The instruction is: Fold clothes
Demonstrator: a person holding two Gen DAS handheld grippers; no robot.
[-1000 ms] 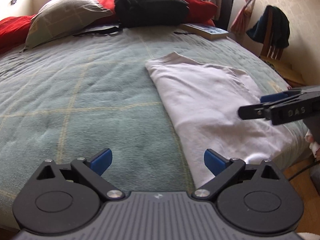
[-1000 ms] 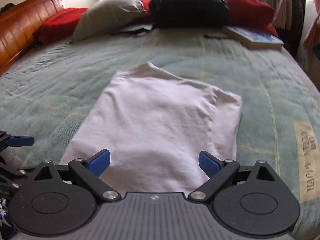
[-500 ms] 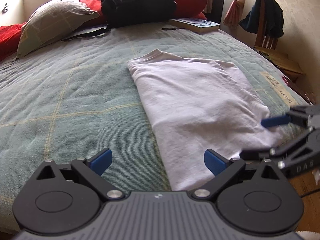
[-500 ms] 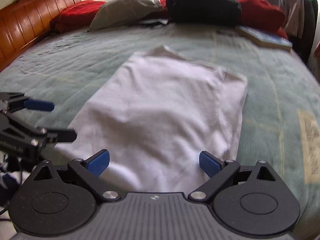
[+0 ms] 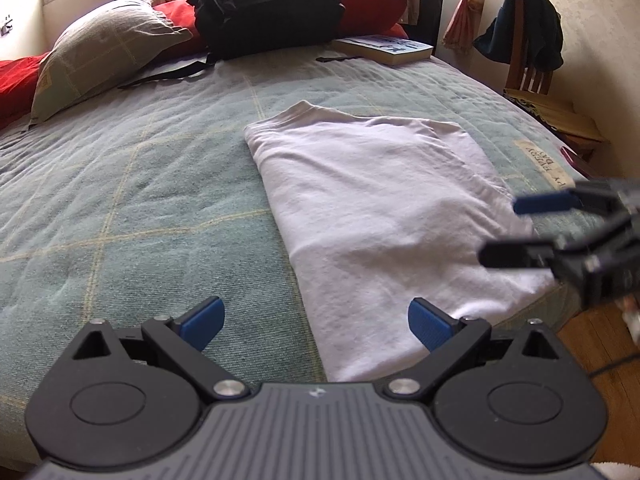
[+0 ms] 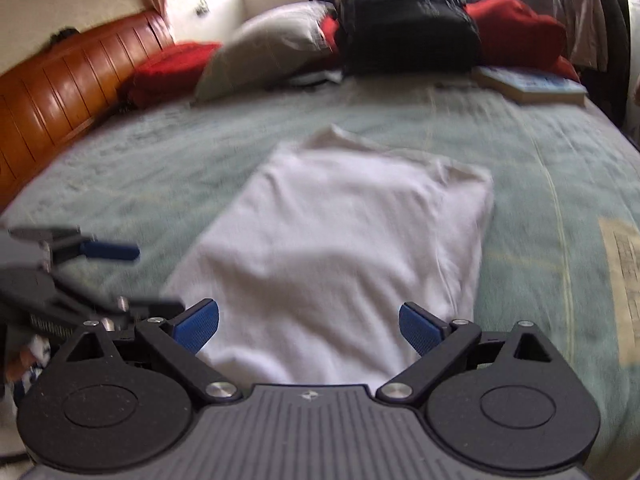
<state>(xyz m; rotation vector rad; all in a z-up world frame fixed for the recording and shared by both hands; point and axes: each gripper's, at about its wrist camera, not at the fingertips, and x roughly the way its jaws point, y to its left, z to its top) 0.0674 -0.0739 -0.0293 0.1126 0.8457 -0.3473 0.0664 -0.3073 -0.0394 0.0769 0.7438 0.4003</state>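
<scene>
- Left wrist view: the white T-shirt (image 5: 384, 216) lies flat on the green bedspread (image 5: 132, 200), folded lengthwise into a long panel. Its collar end points toward the pillows; its hem end reaches the near edge of the bed.
- The fabric is smooth with shallow creases. A narrower folded layer runs along the panel's right side.
- The left gripper (image 5: 316, 322) is released, blue pads wide apart, holding nothing. It is positioned over the near-left corner of the T-shirt; contact cannot be determined.
- The right gripper (image 5: 500, 228) enters from the right edge, also spread open and empty, positioned at the near-right part of the T-shirt.
- This view alone shows a wooden chair (image 5: 532, 76) draped with dark clothing, a strip of wooden floor (image 5: 600, 340), and sharp detail on the book (image 5: 386, 46).
- Right wrist view: the picture is motion-blurred. The T-shirt (image 6: 344, 252) fills the centre, directly ahead of the open right gripper (image 6: 309, 326).
- This view alone shows the orange-brown wooden headboard (image 6: 60, 80) at left.
- Both views show the grey pillow (image 5: 104, 46), black backpack (image 5: 264, 4) and red cushions (image 5: 364, 4) at the far end of the bed.
</scene>
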